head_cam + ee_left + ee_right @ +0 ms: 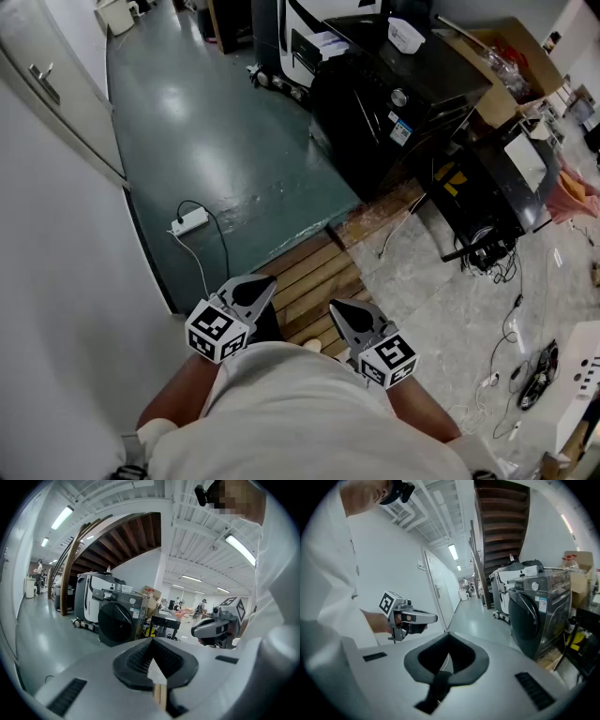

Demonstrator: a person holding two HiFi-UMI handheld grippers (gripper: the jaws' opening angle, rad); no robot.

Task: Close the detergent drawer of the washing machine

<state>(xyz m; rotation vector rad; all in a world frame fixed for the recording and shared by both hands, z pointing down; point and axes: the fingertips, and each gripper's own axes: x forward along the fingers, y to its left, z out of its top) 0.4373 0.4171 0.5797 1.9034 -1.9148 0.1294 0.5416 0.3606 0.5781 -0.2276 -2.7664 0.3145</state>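
The dark front-loading washing machine stands several steps away at the top right of the head view, and it also shows as the washing machine and the washing machine in the gripper views. Its detergent drawer is too small to make out. My left gripper and right gripper are held close to my body, side by side, far from the machine. Both are shut with nothing between the jaws: the left gripper and the right gripper show their tips meeting. Each gripper view also catches the other gripper beside it.
A wooden pallet lies on the floor just ahead of me. A white power strip with its cord sits on the green floor to the left. A cardboard box, a black cart and loose cables crowd the right. A white wall with a door runs along the left.
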